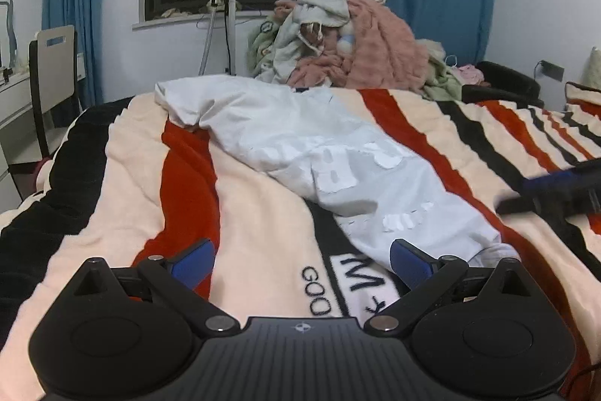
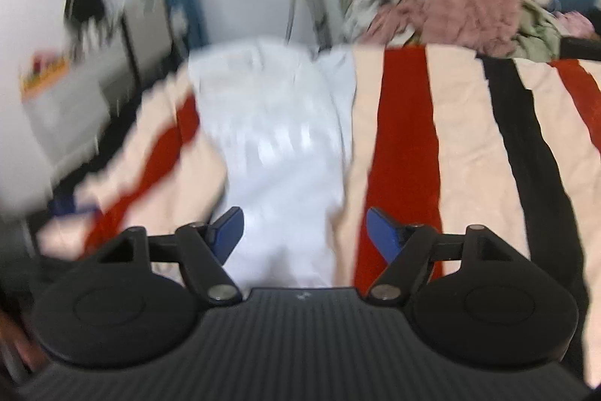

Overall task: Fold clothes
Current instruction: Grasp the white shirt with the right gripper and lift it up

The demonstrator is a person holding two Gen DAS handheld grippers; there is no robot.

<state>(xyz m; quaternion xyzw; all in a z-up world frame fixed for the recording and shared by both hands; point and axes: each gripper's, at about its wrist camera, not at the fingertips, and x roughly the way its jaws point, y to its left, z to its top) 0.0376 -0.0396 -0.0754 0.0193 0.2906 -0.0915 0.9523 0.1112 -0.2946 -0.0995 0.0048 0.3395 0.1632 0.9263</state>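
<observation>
Left wrist view has the left gripper (image 1: 302,264) spread wide over the striped blanket (image 1: 263,213), nothing between its blue pads, and the near end of the white garment (image 1: 330,160) lies just beside the right-hand pad, though I can't tell if they touch. That garment stretches diagonally across the blanket toward the clothes pile (image 1: 345,40) at the far edge, and the right gripper (image 1: 552,190) shows as a dark blur at the right side. Right wrist view is smeared, but the right gripper (image 2: 304,232) is parted wide, gripping nothing, with the garment's near end (image 2: 281,175) lying between its pads.
</observation>
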